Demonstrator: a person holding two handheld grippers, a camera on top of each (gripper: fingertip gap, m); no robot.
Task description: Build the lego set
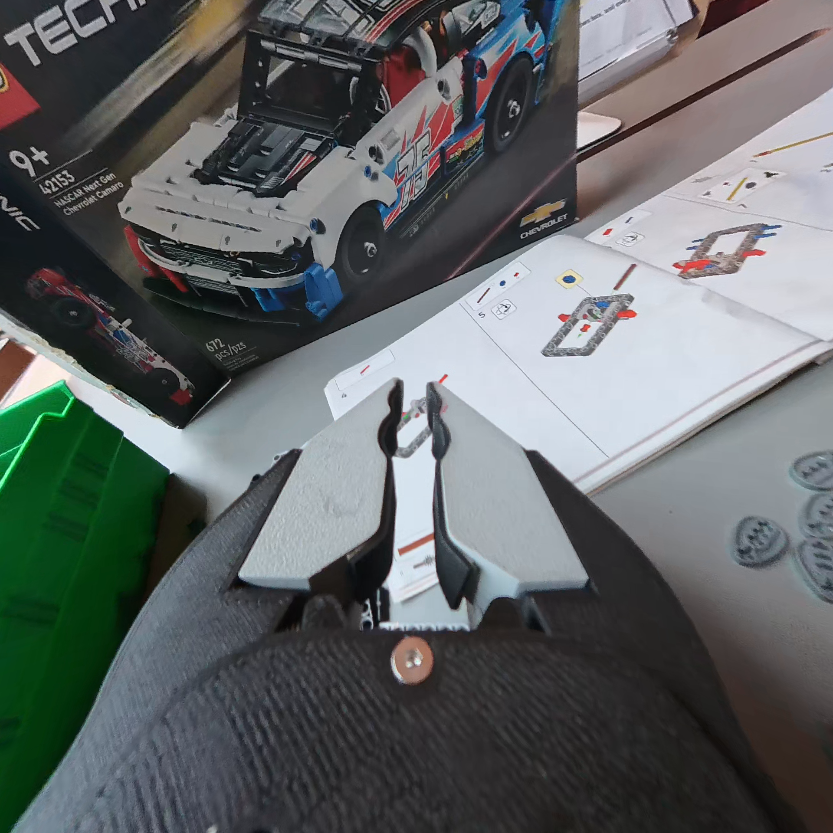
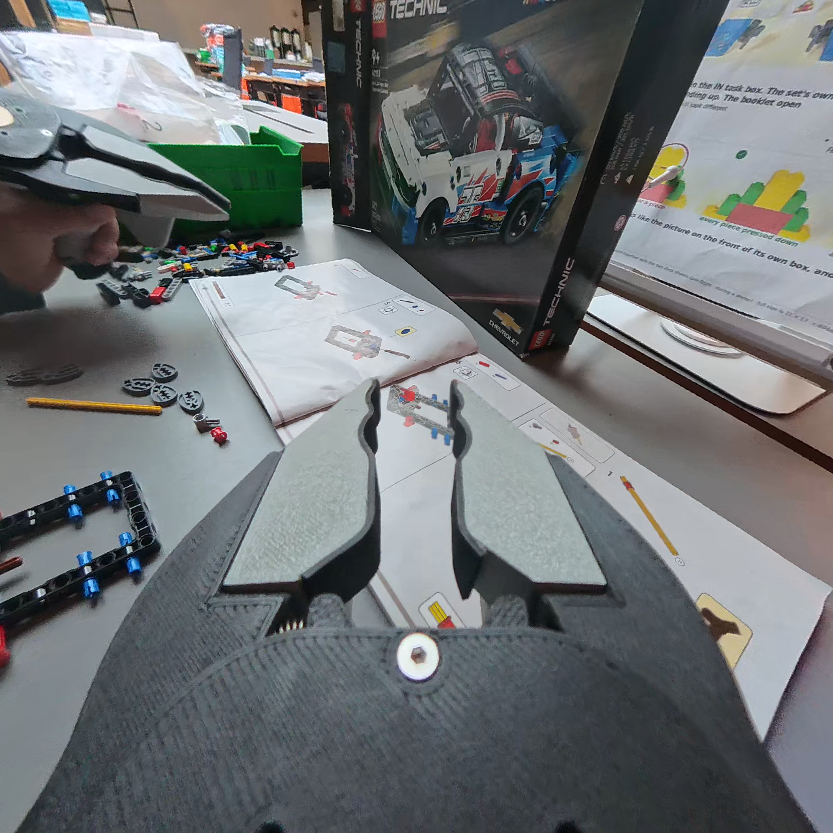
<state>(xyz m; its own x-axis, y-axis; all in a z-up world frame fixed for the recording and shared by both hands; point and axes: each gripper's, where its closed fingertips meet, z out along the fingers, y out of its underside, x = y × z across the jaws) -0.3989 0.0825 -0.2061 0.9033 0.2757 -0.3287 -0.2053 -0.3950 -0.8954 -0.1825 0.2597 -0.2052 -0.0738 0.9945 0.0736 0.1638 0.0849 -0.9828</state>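
Worktop [image 2: 189, 478] grey, with an open instruction booklet [image 2: 315, 315] lying flat in the middle. Behind the booklet, a black lego box [image 2: 473, 180] with a picture of a racing car, standing upright. To the left of the box, a green bin [image 2: 252, 180]; to the right, a screen [image 2: 743, 180] on a pale flat base.

Right gripper [image 2: 412, 396] above the near right page of the booklet, jaws spread, nothing between them, only the printed page visible through the gap. Left gripper [image 1: 414, 396] held by a hand [image 2: 67, 243], raised over the left part of the worktop and pointing toward the box; jaws apart by a narrow gap, pinching nothing.

Lego pieces all on the worktop, left of the booklet: a pile of small mixed pieces [image 2: 216, 261] in front of the green bin; nearer, a group of round dark grey pieces [image 2: 162, 390] touching each other; just beside them, a long yellow axle [image 2: 94, 405], a small grey connector [image 2: 205, 423] and a small red piece [image 2: 219, 435]. Closest to the right gripper, at the left edge of the right wrist view, a black rectangular frame [image 2: 90, 541] with blue pins in its long sides, lying flat and partly cut off by the edge.
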